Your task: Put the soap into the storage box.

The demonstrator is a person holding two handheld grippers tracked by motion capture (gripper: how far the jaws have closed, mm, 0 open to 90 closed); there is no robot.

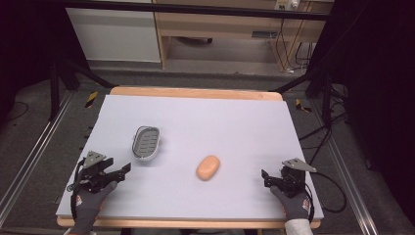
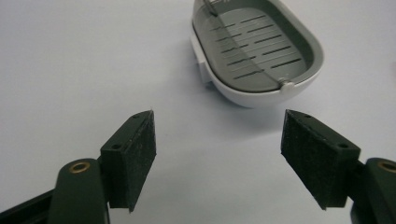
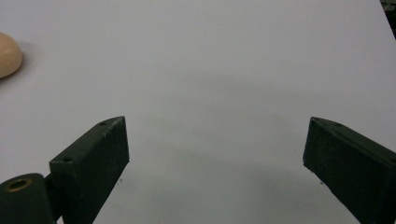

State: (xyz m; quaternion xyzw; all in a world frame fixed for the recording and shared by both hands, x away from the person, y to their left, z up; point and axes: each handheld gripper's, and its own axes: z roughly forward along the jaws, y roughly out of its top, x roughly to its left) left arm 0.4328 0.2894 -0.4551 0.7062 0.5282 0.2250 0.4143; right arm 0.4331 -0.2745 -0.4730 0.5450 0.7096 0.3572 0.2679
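Observation:
An oval grey soap dish [image 1: 146, 143] with a slotted insert and white base sits left of the table's centre; in the left gripper view the soap dish [image 2: 257, 49] lies just ahead of the jaws. An orange-peach oval soap bar [image 1: 208, 167] lies on the mat near the middle, and its edge [image 3: 8, 55] peeks in at the far left of the right gripper view. My left gripper [image 1: 122, 171] rests near the front left, open and holding nothing. Near the front right, my right gripper [image 1: 266, 178] is open with nothing between its jaws.
A pale lavender mat [image 1: 205, 122] covers the wooden table [image 1: 195, 92]. Gloved hands hold both grippers at the front edge. Dark frame rails and cables run along the floor on both sides, and wooden furniture stands behind.

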